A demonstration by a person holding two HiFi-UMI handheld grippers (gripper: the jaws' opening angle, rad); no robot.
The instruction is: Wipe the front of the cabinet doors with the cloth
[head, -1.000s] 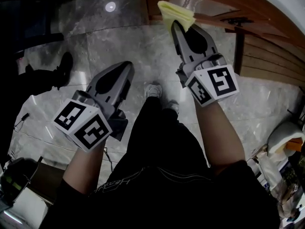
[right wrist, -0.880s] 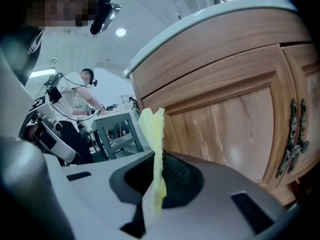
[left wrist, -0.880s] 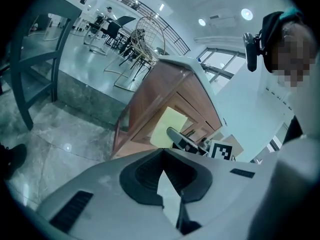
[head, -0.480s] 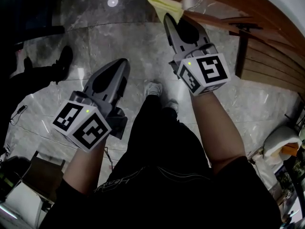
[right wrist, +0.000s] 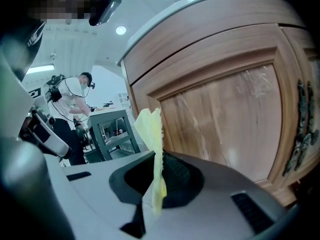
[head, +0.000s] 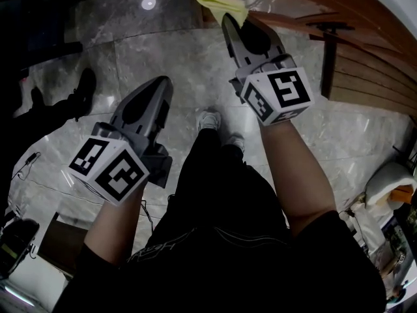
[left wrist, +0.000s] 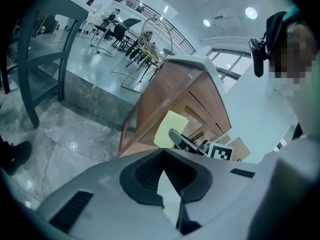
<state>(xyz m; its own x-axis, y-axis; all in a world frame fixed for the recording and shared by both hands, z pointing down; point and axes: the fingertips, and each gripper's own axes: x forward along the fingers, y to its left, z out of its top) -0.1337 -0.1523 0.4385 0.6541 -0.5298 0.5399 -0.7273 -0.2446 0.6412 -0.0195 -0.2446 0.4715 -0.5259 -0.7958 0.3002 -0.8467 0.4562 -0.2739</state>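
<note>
A yellow cloth [head: 222,4] is pinched in my right gripper [head: 229,19], which is shut on it. The cloth rests against the left end of the wooden cabinet [head: 365,51]. In the right gripper view the cloth [right wrist: 150,131] stands up from the jaws of the right gripper [right wrist: 156,160], just left of the cabinet door panel [right wrist: 225,119]. A dark metal handle [right wrist: 300,129] runs down the door's right side. My left gripper [head: 161,85] hangs lower over the floor, shut and holding nothing. The left gripper view shows the cloth [left wrist: 170,129] on the cabinet [left wrist: 175,91].
Grey marble floor [head: 163,51] lies under both grippers. A bystander's dark shoe [head: 85,90] is at the left. A grey table frame [left wrist: 30,59] stands farther left. Bags and clutter [head: 391,188] sit at the right. Another person [right wrist: 75,104] stands behind a grey table.
My right gripper has carried the cloth to the left and a little farther along the cabinet front. The left gripper has barely shifted.
</note>
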